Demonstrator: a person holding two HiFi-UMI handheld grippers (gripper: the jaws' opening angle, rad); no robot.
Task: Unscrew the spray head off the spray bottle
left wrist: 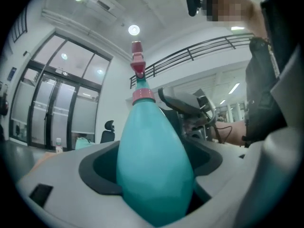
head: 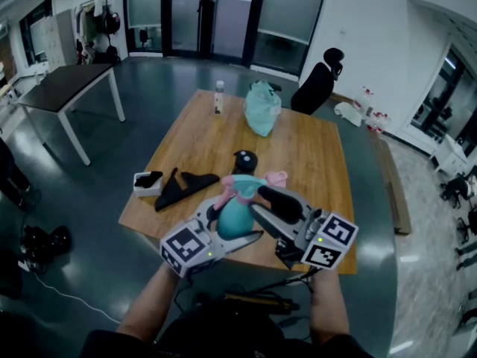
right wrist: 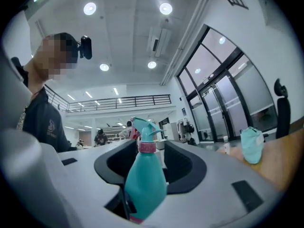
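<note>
Spray bottle (left wrist: 154, 175) is smooth teal plastic, more satin than shiny, and its pink plastic collar (left wrist: 142, 96) looks finely ribbed. The left gripper (left wrist: 154, 148) and right gripper (right wrist: 152, 151) both have matt grey plastic shells, and the fingers (right wrist: 185, 170) are lined in dull black, kinda rubbery-looking. Desk (head: 313, 162) is pale wood with visible grain and low sheen. Floor (head: 89, 192) is dark and glossy, mirroring the lights. The bag (head: 262, 109) looks like thin, crinkly teal plastic.
</note>
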